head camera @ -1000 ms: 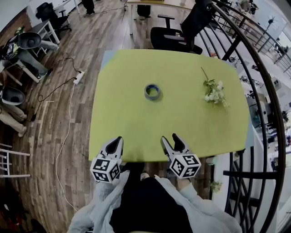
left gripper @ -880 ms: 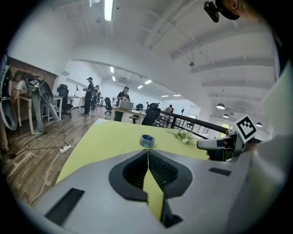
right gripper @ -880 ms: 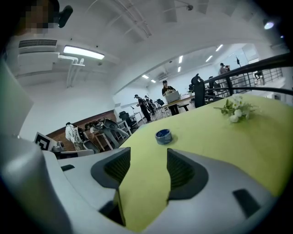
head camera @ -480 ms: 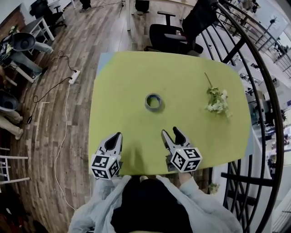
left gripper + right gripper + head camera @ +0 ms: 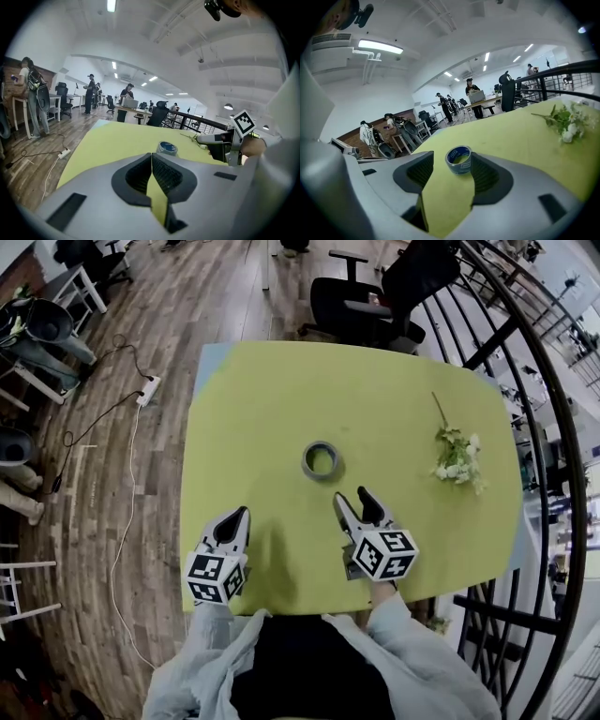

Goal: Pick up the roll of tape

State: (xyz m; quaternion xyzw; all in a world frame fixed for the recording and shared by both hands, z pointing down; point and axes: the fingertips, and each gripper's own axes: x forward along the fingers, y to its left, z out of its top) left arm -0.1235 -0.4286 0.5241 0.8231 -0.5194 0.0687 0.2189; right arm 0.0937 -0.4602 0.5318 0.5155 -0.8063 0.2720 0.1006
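Observation:
The roll of tape (image 5: pixel 321 460), grey with a blue inner ring, lies flat near the middle of the yellow-green table (image 5: pixel 262 399). My right gripper (image 5: pixel 355 503) stands open just short of it on the near side, with nothing between its fingers. In the right gripper view the tape (image 5: pixel 458 160) sits straight ahead, framed by the spread jaws of that gripper (image 5: pixel 452 158). My left gripper (image 5: pixel 232 525) hovers over the table's near left part, shut and empty. The left gripper view shows its own tips (image 5: pixel 151 157) meeting, the tape (image 5: pixel 167 148) beyond them, and the right gripper (image 5: pixel 212 139) off to the right.
A sprig of white flowers (image 5: pixel 457 457) lies on the right side of the table. A black office chair (image 5: pixel 361 304) stands behind the far edge. A black railing (image 5: pixel 539 437) curves along the right. A power strip (image 5: pixel 145 390) and cable lie on the wooden floor at left.
Both grippers have moved forward over the table. The right one has come closer to the tape. The tape has stayed in place.

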